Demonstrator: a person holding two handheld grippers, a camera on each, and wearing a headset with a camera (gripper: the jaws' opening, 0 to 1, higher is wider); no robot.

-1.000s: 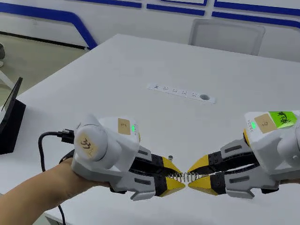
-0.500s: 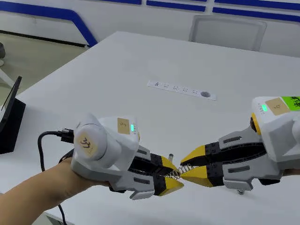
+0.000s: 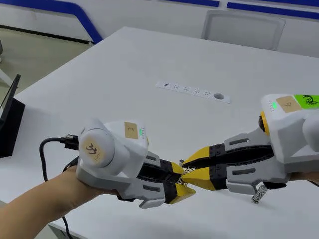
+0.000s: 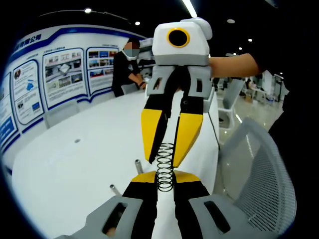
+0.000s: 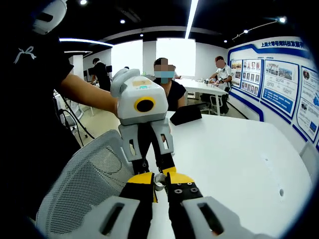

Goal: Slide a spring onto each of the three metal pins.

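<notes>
The spring (image 4: 165, 167) is held roughly level above the bench (image 3: 124, 74), close to its near edge. Its long axis runs from the left gripper (image 4: 165, 178) to the right gripper (image 5: 160, 183). The grippers meet tip to tip, each clamped on one spring end. A pin (image 4: 139, 167) stands upright just beside.

Left gripper (image 4: 165, 178) faces right gripper (image 5: 159, 180) (clamped).

You are in an office meeting room: a large white surface (image 3: 124, 74), inset power strip (image 3: 192, 91), mesh chair (image 3: 244, 30), blue-bordered display boards (image 4: 65, 69).
</notes>
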